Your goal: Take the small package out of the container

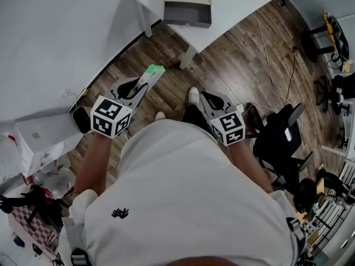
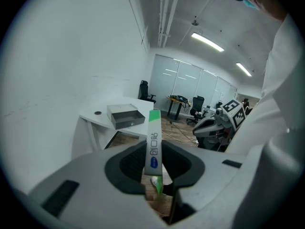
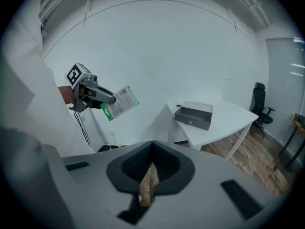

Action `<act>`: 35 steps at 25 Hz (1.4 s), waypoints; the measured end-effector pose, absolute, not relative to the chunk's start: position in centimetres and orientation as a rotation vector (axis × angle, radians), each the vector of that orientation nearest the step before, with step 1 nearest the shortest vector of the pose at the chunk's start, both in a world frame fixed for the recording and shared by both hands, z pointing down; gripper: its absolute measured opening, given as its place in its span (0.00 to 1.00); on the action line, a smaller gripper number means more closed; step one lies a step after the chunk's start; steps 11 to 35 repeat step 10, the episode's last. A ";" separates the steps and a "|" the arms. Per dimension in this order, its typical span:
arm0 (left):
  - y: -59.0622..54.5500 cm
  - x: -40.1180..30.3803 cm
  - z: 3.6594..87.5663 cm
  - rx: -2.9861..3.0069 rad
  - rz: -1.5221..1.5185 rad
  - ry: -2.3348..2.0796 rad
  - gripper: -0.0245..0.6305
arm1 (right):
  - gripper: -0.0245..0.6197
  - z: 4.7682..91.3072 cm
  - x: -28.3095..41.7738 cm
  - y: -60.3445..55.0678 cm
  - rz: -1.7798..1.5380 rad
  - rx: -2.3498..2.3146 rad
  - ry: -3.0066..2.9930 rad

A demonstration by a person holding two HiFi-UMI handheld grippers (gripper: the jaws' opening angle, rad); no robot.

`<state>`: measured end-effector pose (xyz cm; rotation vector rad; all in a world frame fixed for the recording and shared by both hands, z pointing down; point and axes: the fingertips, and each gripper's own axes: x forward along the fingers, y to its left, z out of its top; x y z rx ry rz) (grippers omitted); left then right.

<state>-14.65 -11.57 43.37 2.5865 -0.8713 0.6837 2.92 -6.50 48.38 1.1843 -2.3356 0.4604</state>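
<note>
The left claw (image 2: 155,171) is clamped on the one small flat white-and-green package (image 2: 154,130). It holds the package edge-on in the air over the wooden floor (image 1: 233,60), well apart from the one open grey metal box container (image 1: 187,14) on the white surface (image 1: 238,1). The right claw (image 3: 151,171), second of the two, has its jaws together with nothing between them.

Premises: open-plan office. White desks (image 1: 233,4) stand against a white wall. Black swivel chairs (image 1: 280,134) sit on wood-effect flooring (image 1: 238,65), with loose cables (image 1: 264,46) trailing across it. Strip lights (image 2: 207,42) run along the ceiling. Large glazed panels (image 2: 183,78) close the far end, with further desks and chairs before them.
</note>
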 end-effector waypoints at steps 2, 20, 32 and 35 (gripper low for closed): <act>-12.0 -14.0 43.4 2.577 0.682 -0.875 0.19 | 0.05 48.4 3.5 -7.0 0.462 1.180 -2.339; -15.1 -10.3 44.1 2.542 0.683 -0.896 0.19 | 0.05 48.8 6.9 -9.8 0.480 1.171 -2.357; -15.1 -10.3 44.1 2.542 0.683 -0.896 0.19 | 0.05 48.8 6.9 -9.8 0.480 1.171 -2.357; -15.1 -10.3 44.1 2.542 0.683 -0.896 0.19 | 0.05 48.8 6.9 -9.8 0.480 1.171 -2.357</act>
